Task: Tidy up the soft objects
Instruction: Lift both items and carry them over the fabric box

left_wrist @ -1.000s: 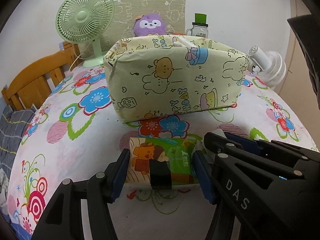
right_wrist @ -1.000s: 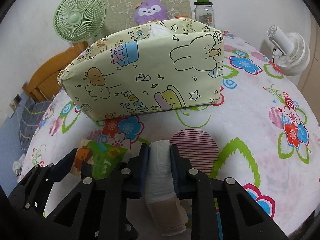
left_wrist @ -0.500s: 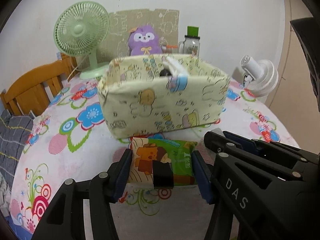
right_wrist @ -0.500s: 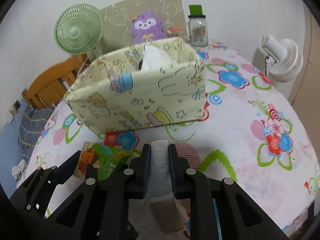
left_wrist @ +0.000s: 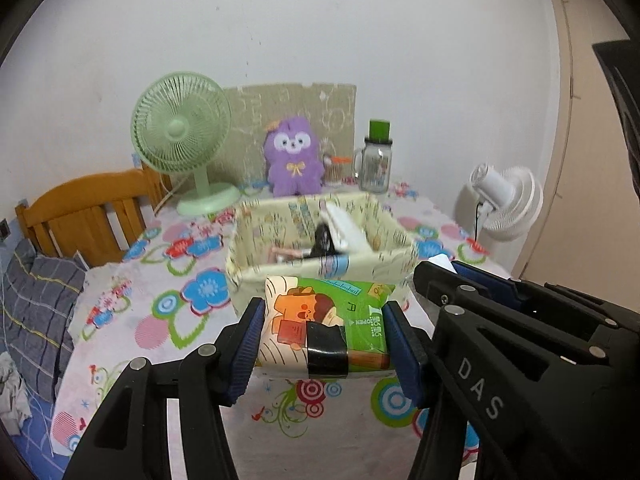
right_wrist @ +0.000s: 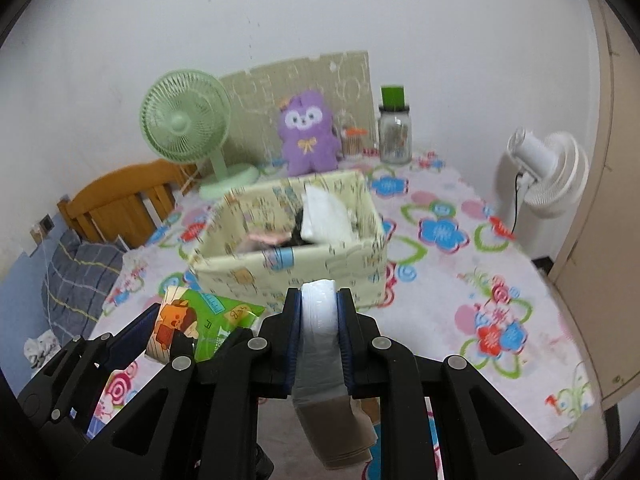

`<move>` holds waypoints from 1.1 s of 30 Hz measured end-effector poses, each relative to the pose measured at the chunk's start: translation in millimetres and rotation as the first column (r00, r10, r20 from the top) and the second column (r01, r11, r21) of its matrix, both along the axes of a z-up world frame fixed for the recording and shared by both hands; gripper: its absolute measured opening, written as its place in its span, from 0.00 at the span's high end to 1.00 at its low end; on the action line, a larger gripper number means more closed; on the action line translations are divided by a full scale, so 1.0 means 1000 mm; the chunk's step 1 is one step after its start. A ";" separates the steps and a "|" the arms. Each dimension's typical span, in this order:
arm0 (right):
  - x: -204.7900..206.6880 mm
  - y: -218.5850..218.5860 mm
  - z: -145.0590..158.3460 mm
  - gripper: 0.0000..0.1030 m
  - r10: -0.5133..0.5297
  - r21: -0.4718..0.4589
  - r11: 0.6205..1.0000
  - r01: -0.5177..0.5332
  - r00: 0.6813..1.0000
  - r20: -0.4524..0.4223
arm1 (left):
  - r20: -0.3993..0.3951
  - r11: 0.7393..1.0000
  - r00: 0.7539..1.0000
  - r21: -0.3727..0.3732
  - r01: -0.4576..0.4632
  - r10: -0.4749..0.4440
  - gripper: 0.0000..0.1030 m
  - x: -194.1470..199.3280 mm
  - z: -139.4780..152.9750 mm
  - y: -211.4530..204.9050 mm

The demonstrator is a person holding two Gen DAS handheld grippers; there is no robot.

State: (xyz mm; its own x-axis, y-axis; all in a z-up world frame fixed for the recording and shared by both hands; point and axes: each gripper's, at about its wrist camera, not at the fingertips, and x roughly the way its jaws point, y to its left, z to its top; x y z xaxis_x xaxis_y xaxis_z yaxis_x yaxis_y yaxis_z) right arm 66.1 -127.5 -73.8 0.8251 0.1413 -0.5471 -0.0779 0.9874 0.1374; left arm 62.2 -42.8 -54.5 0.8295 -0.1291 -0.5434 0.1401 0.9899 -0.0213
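Observation:
My left gripper (left_wrist: 324, 328) is shut on a green and orange cartoon tissue pack (left_wrist: 326, 322), held in the air in front of the fabric storage box (left_wrist: 256, 276). The pack also shows in the right wrist view (right_wrist: 196, 320). My right gripper (right_wrist: 318, 320) is shut on a white wrapped tissue pack (right_wrist: 320, 344), raised in front of the same yellow patterned box (right_wrist: 288, 272). The box holds a white pack (right_wrist: 324, 216) and a dark item. Both grippers are side by side, just short of the box.
The box sits on a flowered tablecloth (right_wrist: 460, 280). Behind it stand a green fan (left_wrist: 180, 136), a purple plush (left_wrist: 294, 156) and a glass jar (left_wrist: 378, 160). A white fan (left_wrist: 508, 200) is at the right edge. A wooden chair (left_wrist: 84, 216) is left.
Both grippers have risen and drawn back with their packs, so the box now appears lower and farther and its inside is visible.

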 end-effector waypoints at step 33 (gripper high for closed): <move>-0.021 0.002 0.064 0.80 0.019 -0.037 0.999 -0.013 0.987 0.162 | 0.132 0.999 0.990 0.002 -0.038 0.037 0.41 -0.006 0.054 0.004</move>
State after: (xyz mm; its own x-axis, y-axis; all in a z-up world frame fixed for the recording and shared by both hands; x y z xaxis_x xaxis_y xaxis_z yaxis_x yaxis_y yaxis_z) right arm 45.4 -125.3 -9.6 0.9009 0.1382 -0.4114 -0.1124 0.9899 0.0865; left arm 56.6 -38.6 -1.0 0.8984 -0.0945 -0.4290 0.1044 0.9945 -0.0003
